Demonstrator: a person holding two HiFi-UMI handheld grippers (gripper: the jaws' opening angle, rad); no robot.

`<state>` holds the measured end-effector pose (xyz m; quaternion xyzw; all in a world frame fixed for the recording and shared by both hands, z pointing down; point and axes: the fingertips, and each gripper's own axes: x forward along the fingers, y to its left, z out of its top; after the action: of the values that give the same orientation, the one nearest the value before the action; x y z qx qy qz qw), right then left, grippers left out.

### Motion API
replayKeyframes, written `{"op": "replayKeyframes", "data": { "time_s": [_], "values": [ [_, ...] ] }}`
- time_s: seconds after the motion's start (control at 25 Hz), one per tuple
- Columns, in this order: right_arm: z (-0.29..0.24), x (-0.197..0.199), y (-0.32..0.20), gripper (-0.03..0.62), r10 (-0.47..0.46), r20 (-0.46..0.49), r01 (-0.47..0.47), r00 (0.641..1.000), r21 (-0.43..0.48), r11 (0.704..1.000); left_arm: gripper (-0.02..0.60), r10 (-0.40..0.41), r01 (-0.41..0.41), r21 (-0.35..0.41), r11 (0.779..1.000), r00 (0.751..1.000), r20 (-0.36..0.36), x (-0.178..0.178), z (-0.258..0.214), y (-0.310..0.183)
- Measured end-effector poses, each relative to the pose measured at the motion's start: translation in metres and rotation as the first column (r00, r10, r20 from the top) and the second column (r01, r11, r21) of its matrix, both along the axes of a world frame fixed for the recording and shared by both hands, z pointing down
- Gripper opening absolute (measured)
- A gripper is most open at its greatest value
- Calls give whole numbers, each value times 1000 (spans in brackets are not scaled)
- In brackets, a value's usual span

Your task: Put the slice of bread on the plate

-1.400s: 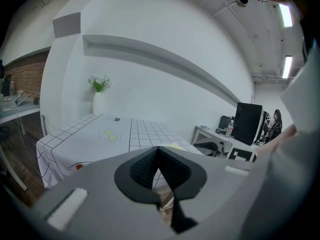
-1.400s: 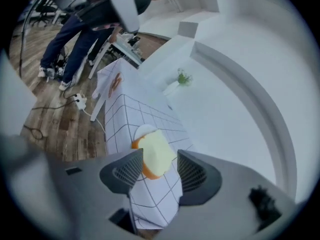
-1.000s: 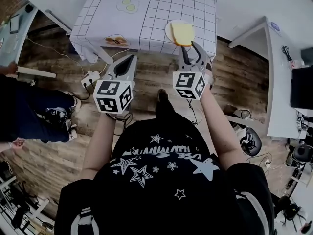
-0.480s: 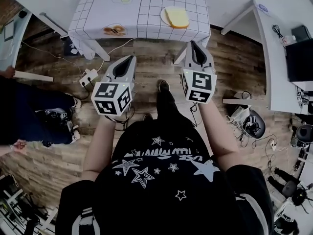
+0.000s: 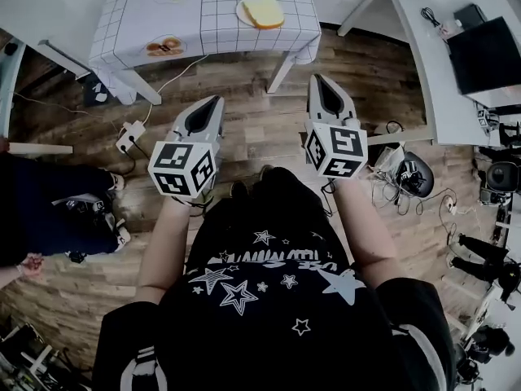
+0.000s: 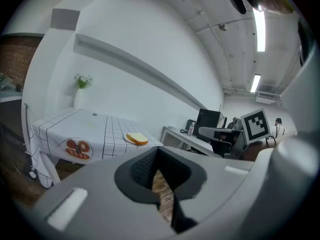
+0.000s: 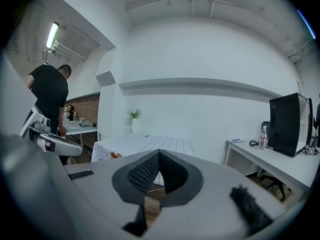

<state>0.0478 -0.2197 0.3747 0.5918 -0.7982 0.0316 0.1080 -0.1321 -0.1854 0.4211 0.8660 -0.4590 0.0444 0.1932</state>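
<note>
A yellow slice of bread (image 5: 264, 10) lies on a white plate (image 5: 242, 11) on the table with the checked cloth (image 5: 203, 6), far from me at the top of the head view. The bread (image 6: 137, 138) also shows in the left gripper view, small, on the same table. Both grippers are held over the wooden floor, well back from the table. My left gripper (image 5: 214, 102) is shut with nothing in it. My right gripper (image 5: 317, 80) is shut and empty too. In the right gripper view the table (image 7: 145, 146) sits beyond the closed jaws.
White desks (image 5: 423, 47) with a dark monitor (image 5: 488, 51) stand at the right, cables and gear on the floor (image 5: 407, 177) below them. A person in dark clothes (image 5: 49, 194) stands at the left. A power strip (image 5: 129, 135) lies near the table's legs.
The right gripper let go of the bread on the plate and shut. Both grippers and I have drawn back from the table, which has shrunk towards the top of the view.
</note>
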Motion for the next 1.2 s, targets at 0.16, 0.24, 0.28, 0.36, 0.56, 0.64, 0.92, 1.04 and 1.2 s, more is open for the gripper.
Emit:
{"op": "replayKeyframes", "data": {
  "time_s": [0.16, 0.24, 0.28, 0.36, 0.56, 0.64, 0.92, 1.04, 1.2],
  "values": [
    [-9, 3, 11, 14, -11, 34, 11, 999, 7, 1000, 9, 8, -9, 6, 1000, 1000, 16, 6, -2, 7],
    [-12, 2, 16, 14, -16, 44, 16, 999, 6, 1000, 9, 9, -9, 11, 1000, 1000, 2, 6, -6, 11],
    [-13, 1, 19, 14, -22, 41, 21, 999, 7, 1000, 8, 7, -7, 13, 1000, 1000, -9, 6, -8, 14],
    [-14, 0, 25, 14, -36, 30, 36, 999, 11, 999, 8, 1, -1, 19, 1000, 1000, -20, 7, -12, 18],
    [-12, 6, 40, 14, -55, 32, 55, 998, 4, 998, 8, -9, 9, 31, 999, 1000, 5, 17, -15, 33],
    [-13, 11, 53, 14, -64, 33, 63, 997, 3, 998, 8, -13, 13, 30, 999, 1000, 17, 22, -17, 45],
    [-21, 33, 109, 14, -85, 38, 84, 996, 27, 996, 8, -26, 24, 40, 999, 998, 51, 47, -22, 94],
    [-23, 42, 131, 14, -98, 40, 97, 994, 36, 995, 9, -19, 16, 50, 999, 998, 62, 61, -26, 114],
    [-28, 49, 158, 14, -117, 52, 114, 992, 49, 992, 9, -20, 15, 71, 997, 997, 68, 77, -33, 138]
  ]
}}
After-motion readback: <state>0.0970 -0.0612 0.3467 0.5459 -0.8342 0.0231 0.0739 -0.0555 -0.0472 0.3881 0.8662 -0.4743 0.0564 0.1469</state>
